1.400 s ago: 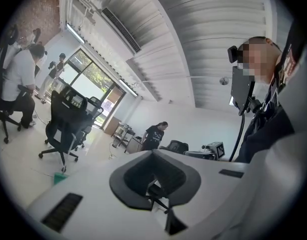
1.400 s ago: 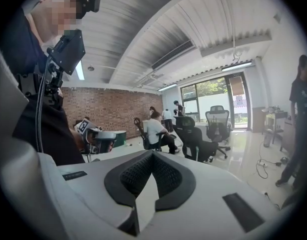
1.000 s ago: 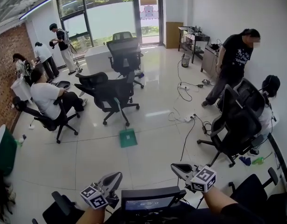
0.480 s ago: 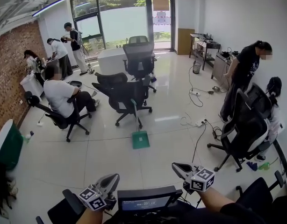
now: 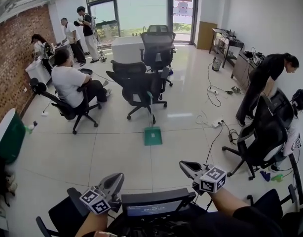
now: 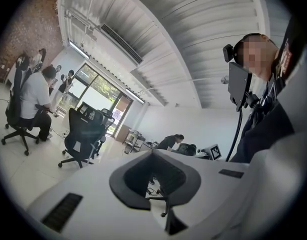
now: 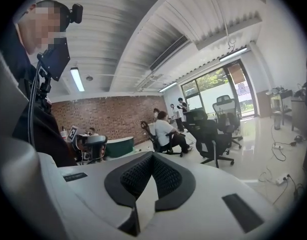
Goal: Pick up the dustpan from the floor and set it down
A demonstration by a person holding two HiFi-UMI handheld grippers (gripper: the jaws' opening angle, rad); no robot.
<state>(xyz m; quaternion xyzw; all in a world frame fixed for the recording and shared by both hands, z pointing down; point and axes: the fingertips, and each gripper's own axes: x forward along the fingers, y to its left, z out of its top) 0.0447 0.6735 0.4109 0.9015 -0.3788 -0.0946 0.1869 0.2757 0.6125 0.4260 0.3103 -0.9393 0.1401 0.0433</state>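
1. Plainly, the dustpan [image 5: 152, 136] is still on the pale tiled floor [image 5: 92, 152]. It is green, its pan lies flat, and its slim handle rises toward the black office chair [image 5: 141, 88] just behind it.
2. In the head view it lies well ahead of both grippers, roughly between them, and neither one touches it.
3. The left gripper [image 5: 120, 177] is low at the bottom left of the head view, with its marker cube on the person's side. In the left gripper view [image 6: 153, 152] its dark pads meet at the tips with nothing between them.
4. The right gripper [image 5: 183, 165] is opposite it at the bottom right. In the right gripper view [image 7: 153, 154] its jaws are likewise pressed together and empty.
5. The top of a dark chair back [image 5: 154, 204] sits at the bottom edge of the head view, between the two grippers.
6. Left of the dustpan, a seated person in a white shirt [image 5: 67, 83] faces away.
7. On the right, a person in black [image 5: 265, 78] bends over near another black chair [image 5: 262, 132].
8. Loose cables and a power strip [image 5: 216, 124] lie on the floor to the right of the dustpan — near it, but not touching.
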